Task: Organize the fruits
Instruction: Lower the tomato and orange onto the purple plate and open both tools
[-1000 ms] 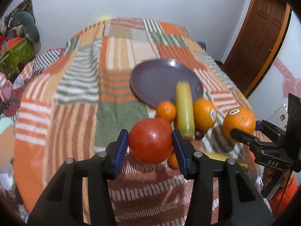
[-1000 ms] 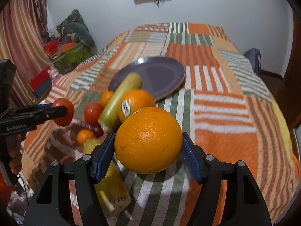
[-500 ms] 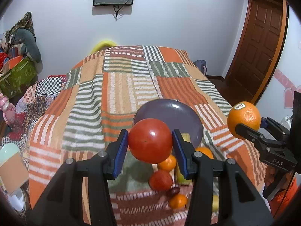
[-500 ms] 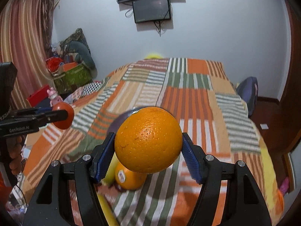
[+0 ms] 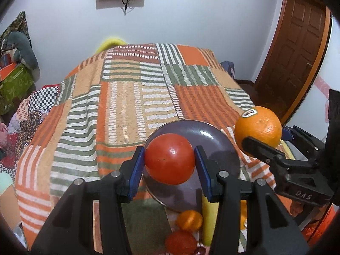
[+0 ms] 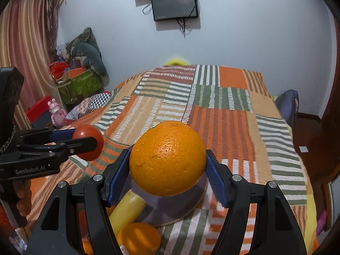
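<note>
My left gripper (image 5: 169, 163) is shut on a red tomato (image 5: 169, 162), held in the air over the near edge of a purple plate (image 5: 216, 146). My right gripper (image 6: 167, 170) is shut on a large orange (image 6: 167, 157), also lifted above the plate (image 6: 180, 208). In the left wrist view the same orange (image 5: 258, 127) shows at the right, with a sticker on top. In the right wrist view the tomato (image 6: 89, 142) hangs at the left. On the quilt near me lie a yellow-green banana (image 6: 127, 210), another orange (image 6: 139, 239), a small mandarin (image 5: 189, 220) and a second tomato (image 5: 180, 242).
A patchwork quilt (image 5: 131, 97) in orange, green and white covers the bed. Boxes and cushions (image 6: 82, 74) are piled at the left wall. A brown door (image 5: 297, 48) stands at the right. Two screens (image 6: 175, 4) hang on the far wall.
Both grippers have risen and drawn back from the fruit pile, each with its fruit still in its grip. The plate and the loose fruit have slid lower in both views.
</note>
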A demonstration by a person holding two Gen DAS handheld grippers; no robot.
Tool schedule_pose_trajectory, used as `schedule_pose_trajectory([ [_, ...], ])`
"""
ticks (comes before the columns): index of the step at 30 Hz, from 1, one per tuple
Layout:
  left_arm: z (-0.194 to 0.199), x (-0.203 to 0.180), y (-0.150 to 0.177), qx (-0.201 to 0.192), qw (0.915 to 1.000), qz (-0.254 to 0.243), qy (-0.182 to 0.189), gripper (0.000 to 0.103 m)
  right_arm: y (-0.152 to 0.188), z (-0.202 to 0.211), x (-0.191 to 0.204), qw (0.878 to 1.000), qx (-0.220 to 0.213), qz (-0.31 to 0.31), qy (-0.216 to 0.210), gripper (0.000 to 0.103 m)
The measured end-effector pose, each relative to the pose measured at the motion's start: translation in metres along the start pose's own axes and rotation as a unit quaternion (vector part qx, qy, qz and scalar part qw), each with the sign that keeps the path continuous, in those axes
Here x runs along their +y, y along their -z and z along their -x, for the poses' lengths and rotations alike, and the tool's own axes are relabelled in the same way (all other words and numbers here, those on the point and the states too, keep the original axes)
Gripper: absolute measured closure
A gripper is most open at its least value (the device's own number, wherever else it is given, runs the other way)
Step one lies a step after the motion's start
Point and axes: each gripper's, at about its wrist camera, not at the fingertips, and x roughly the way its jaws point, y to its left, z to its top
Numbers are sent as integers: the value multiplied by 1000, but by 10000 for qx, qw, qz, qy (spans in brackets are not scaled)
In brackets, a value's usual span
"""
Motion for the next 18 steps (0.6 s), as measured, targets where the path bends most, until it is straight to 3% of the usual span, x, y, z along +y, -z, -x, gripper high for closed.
schedule_pose_trajectory([
  [18,-105,16,3,845,9964,87,66,56,8,-85,-16,9934,1144,73,-97,38],
])
